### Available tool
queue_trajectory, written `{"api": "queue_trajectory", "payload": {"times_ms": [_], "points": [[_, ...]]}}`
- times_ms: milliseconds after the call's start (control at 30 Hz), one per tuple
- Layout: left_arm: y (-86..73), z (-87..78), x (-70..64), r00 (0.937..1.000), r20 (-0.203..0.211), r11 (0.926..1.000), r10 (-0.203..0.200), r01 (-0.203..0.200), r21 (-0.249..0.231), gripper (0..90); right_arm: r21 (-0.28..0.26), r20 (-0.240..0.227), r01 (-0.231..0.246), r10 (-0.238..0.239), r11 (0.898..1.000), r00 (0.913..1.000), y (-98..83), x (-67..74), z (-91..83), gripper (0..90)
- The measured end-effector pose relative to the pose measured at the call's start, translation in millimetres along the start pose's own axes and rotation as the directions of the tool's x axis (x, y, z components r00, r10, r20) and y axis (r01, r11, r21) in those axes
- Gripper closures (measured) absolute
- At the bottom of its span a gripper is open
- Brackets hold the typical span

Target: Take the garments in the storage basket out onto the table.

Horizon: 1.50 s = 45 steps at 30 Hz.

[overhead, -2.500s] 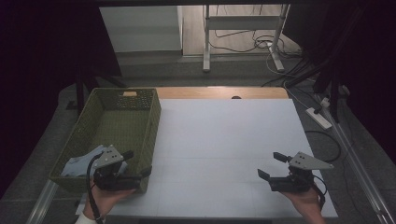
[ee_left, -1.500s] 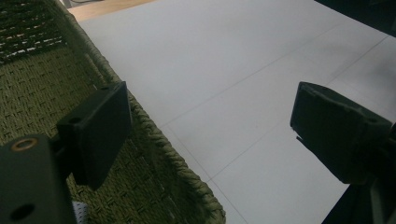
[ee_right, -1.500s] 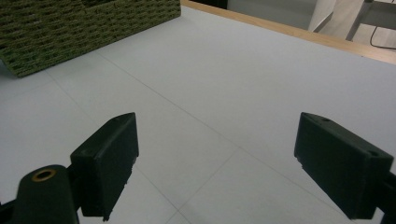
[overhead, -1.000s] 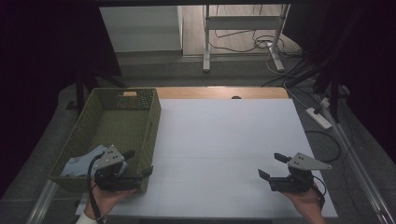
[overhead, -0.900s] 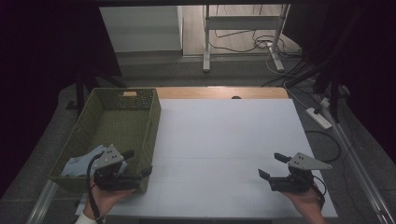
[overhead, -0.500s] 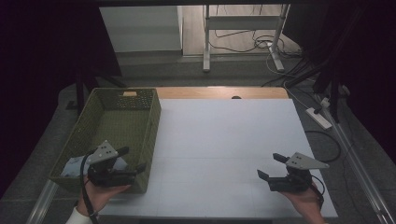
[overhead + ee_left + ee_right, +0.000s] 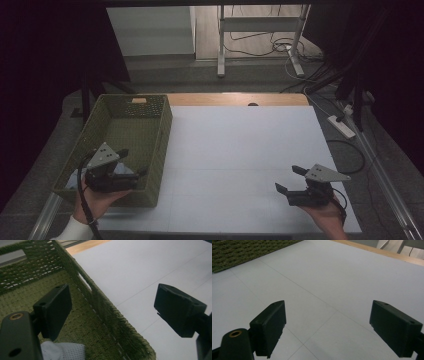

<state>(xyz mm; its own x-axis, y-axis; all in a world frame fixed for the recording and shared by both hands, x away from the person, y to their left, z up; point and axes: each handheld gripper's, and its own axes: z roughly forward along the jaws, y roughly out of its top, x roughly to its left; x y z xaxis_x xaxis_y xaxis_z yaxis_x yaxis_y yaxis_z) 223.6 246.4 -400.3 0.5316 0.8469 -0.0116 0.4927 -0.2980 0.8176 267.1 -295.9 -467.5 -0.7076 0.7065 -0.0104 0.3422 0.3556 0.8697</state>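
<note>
A green woven basket [image 7: 166, 131] stands at the table's left side. A white mesh cloth [image 7: 62, 352] lies in its near end, and its edge shows as a pale patch [image 7: 76, 176] beside the hand in the high view. My left gripper [image 7: 132, 162] hangs open over the basket's near end; in the left gripper view [image 7: 115, 306] one jaw is over the basket floor and the other over the table, astride the right wall [image 7: 107, 310]. My right gripper [image 7: 286, 178] is open above the white table [image 7: 337, 277] at the near right, with nothing between its jaws [image 7: 334, 325].
The basket's corner [image 7: 242, 252] lies far to the left in the right gripper view. A wooden strip [image 7: 235, 99] borders the table's far edge. A power strip [image 7: 341, 126] and cables lie on the floor to the right.
My left gripper has moved left and slightly forward, from the basket's near right corner to over its near end. The right gripper has stayed put.
</note>
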Motion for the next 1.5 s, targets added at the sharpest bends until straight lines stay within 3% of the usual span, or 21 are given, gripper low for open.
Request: {"api": "queue_trajectory", "payload": {"times_ms": [567, 1033, 1500], "points": [[3.9, -1.3, 28.5, 0.9984, -0.001, 0.9978, -0.057, 0.057, 0.033, 15.0, 0.009, -0.002, -0.001, 0.001, 1.000, 1.0000, -1.0, 0.0, 2.2, 14.0], [8.1, 1.9, 41.1, 0.9987, -0.013, 0.9961, -0.049, 0.050, 0.072, 15.0, 0.019, -0.001, 0.002, -0.001, 1.000, 1.0000, -1.9, 0.2, 3.3, 14.0], [3.2, 0.1, 58.1, 0.9974, -0.010, 0.9915, -0.071, 0.072, 0.108, 15.3, 0.028, -0.010, 0.000, 0.001, 1.000, 1.0000, -2.5, 1.2, 5.6, 14.0]]}}
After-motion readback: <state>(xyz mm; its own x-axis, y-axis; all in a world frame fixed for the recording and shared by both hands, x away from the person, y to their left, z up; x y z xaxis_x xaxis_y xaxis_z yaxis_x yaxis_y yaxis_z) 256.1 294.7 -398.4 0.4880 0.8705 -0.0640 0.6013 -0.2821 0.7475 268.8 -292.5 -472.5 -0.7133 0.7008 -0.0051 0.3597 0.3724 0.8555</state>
